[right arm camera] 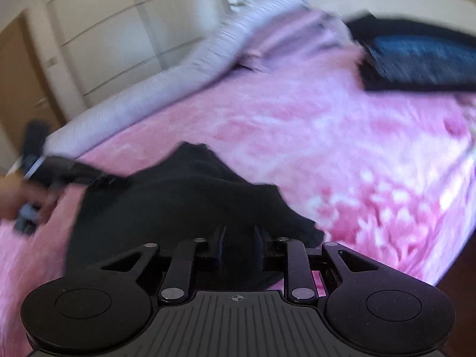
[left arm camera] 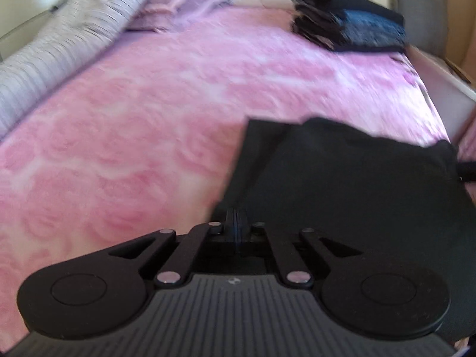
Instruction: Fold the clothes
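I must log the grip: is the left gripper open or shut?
Shut. In the left wrist view the left gripper has its fingers pressed together on the edge of the black garment.

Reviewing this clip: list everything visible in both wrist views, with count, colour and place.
black garment: one, black, near edge of the bed, at both grippers
stack of folded clothes: one stack, black and blue, far right of the bed
bedspread: one, pink patterned, covering the bed
rolled duvet: one, pale lilac-grey striped, along the bed's left side
wardrobe doors: cream panels, behind the bed
left gripper: black, shut on the garment's edge
right gripper: black, jaws apart over the garment
person's hand: one, blurred, holding the left gripper
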Tool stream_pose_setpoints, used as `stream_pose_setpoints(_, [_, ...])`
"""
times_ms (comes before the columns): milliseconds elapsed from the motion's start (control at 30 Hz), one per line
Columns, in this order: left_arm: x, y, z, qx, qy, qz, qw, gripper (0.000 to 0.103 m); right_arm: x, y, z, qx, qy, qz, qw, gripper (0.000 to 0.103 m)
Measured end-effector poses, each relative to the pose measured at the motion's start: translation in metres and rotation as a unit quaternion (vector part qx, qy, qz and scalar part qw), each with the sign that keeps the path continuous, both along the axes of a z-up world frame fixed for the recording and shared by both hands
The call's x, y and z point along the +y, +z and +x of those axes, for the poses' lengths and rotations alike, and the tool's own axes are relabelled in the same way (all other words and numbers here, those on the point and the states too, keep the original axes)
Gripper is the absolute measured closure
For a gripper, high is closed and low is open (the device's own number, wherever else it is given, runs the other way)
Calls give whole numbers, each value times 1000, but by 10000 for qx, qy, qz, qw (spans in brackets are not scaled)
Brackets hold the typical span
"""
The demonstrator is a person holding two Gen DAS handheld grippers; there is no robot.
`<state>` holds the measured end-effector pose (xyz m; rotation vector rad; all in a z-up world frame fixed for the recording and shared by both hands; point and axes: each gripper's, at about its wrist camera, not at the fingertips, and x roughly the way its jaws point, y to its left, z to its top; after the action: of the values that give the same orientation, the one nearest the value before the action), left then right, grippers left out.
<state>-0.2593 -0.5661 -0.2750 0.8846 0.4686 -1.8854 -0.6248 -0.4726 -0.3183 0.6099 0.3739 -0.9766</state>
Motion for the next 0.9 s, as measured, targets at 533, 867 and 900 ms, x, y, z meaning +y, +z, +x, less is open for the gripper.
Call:
stream_pose_setpoints(533, [72,-24,20,-521,-133,-142,9984,91,61,-23,64,595,1787,234,9818,76])
stream_pose_setpoints(867, [100,7,19,-878,200,-125,9959,83,87,-3,34,957,1064,362,9890,66])
stream_pose_setpoints(900, [112,10,19,-848,190,-145,9961,82,92,1,30,966,954,359,9901,55])
